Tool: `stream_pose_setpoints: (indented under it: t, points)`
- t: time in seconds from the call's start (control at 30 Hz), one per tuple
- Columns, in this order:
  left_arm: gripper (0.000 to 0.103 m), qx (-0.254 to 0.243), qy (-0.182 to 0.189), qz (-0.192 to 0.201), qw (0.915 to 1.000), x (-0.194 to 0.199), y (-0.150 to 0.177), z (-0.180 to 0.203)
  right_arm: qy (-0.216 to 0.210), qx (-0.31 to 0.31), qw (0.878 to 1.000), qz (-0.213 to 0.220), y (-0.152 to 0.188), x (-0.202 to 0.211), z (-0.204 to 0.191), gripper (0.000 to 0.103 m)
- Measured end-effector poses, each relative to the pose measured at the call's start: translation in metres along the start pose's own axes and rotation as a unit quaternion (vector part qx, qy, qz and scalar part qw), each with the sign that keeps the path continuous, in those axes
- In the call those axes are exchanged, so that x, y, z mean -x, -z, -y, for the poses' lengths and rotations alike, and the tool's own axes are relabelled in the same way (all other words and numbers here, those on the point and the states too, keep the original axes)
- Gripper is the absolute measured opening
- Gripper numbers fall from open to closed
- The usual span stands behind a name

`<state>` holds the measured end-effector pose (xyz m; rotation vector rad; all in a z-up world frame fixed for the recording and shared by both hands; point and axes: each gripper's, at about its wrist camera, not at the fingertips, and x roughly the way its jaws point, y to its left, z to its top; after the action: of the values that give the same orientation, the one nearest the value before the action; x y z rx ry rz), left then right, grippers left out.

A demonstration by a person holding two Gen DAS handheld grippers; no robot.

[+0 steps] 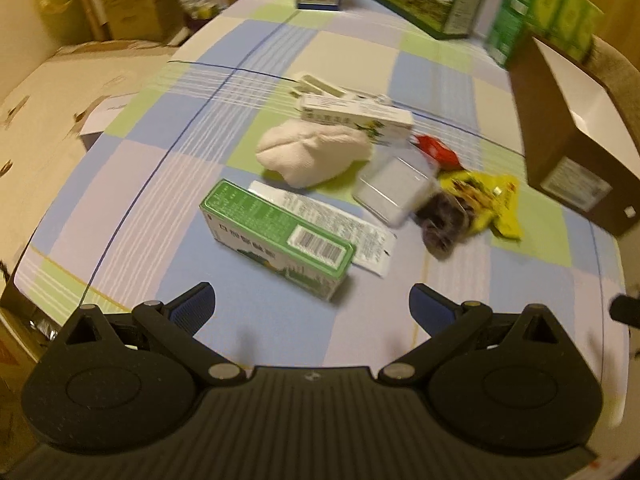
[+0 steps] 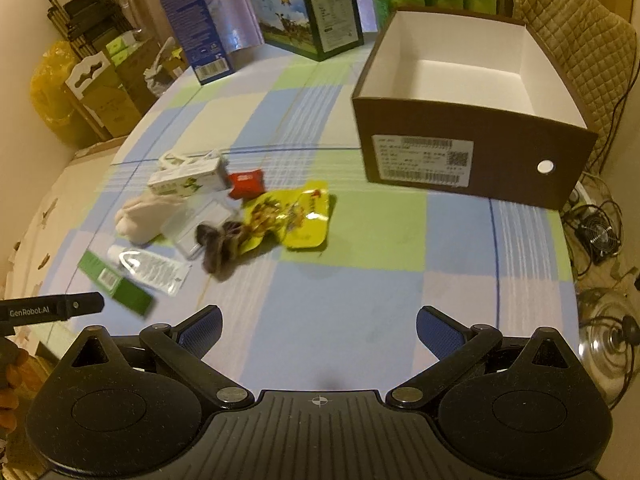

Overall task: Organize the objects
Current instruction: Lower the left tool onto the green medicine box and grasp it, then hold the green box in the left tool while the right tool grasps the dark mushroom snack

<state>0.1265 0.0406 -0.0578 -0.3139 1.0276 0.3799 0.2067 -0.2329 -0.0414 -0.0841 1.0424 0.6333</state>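
L gripper (image 1: 312, 304): jaws apart, nothing between, hovering over checked cloth (image 1: 132, 208). Green carton (image 1: 276, 240) just ahead, frame centre. R gripper (image 2: 319, 326): jaws apart, empty. Item pile mid-left of R view: yellow packet (image 2: 296, 220), red pouch (image 2: 245, 184), white sock (image 2: 142, 216). Brown box (image 2: 472, 160) upper right, open, white inside.

Bare tablecloth (image 2: 360, 300) before both tools, clutter left, brown box (image 2: 472, 152) blocking far right.
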Motion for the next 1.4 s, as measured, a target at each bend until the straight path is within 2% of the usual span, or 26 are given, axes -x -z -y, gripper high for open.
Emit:
stream_pose_setpoints:
  t: [0.2,0.43,0.67,0.8,0.83,0.9,1.0,1.13,1.4]
  points:
    - [0.100,0.050,-0.037,0.001,0.9981,-0.030,-0.017,-0.002,-0.005,0.002,1.000,-0.008,-0.020,-0.017,0.022,0.101]
    - [0.096,0.072,-0.071,-0.006,0.9949,-0.054,-0.030,-0.004,-0.015,0.014,1.000,-0.019,-0.033,-0.036,0.038,0.101]
    - [0.083,0.063,-0.096,-0.014,0.9933,-0.067,-0.031,-0.002,-0.024,0.036,0.999,-0.026,-0.039,-0.050,0.045,0.101]
    - [0.061,0.061,-0.098,-0.018,0.9932,-0.068,-0.030,-0.007,-0.033,0.047,0.998,-0.032,-0.041,-0.058,0.047,0.101]
    - [0.059,0.057,-0.101,-0.017,0.9931,-0.068,-0.029,-0.007,-0.036,0.051,0.997,-0.034,-0.042,-0.060,0.047,0.101]
    - [0.045,0.048,-0.103,-0.016,0.9934,-0.066,-0.028,-0.010,-0.041,0.058,0.997,-0.036,-0.043,-0.064,0.047,0.101]
    - [0.036,0.024,-0.107,-0.015,0.9939,-0.062,-0.024,-0.013,-0.050,0.066,0.996,-0.038,-0.044,-0.070,0.047,0.101]
    - [0.034,0.001,-0.106,-0.019,0.9942,-0.059,-0.020,-0.017,-0.057,0.075,0.995,-0.040,-0.046,-0.078,0.047,0.101]
    - [0.031,0.006,-0.100,-0.033,0.9945,-0.069,-0.018,-0.019,-0.071,0.093,0.993,-0.028,-0.049,-0.089,0.035,0.097]
